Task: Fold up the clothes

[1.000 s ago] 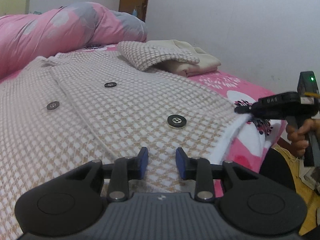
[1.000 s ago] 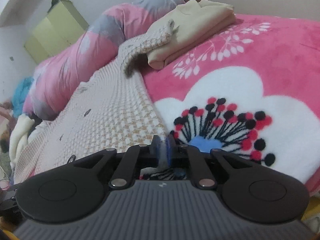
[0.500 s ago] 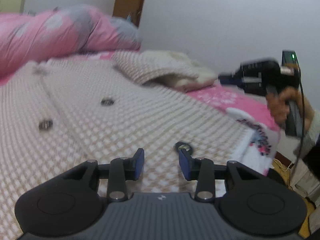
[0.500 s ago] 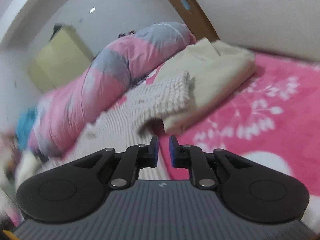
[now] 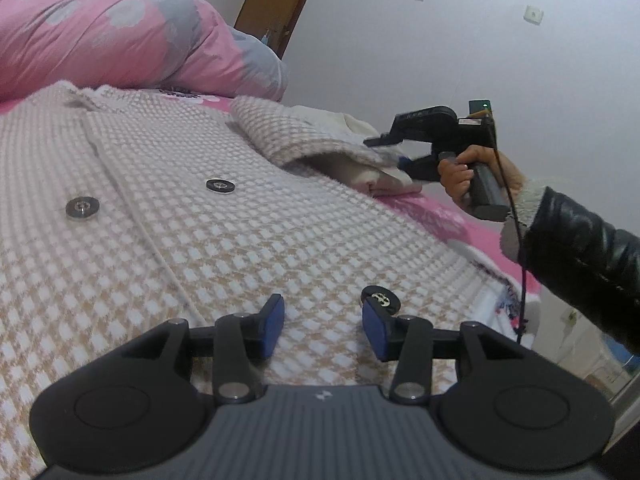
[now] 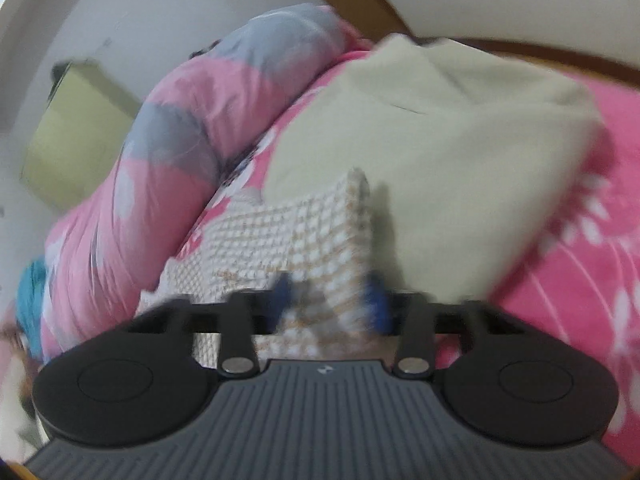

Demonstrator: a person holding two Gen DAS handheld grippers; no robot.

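A checked buttoned coat (image 5: 240, 240) lies spread flat on the bed (image 6: 568, 280). The left gripper (image 5: 323, 320) hovers low over its front, and its fingers have just been opening, with nothing between them. The right gripper (image 6: 330, 296) has its fingers apart astride the coat's sleeve cuff (image 6: 288, 232), which rests on a folded cream garment (image 6: 420, 140). The view is too blurred to show contact.

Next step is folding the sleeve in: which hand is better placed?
Right. The right gripper is at the sleeve cuff, jaws open; the left gripper, jaws just opening, empty, is over the coat front.
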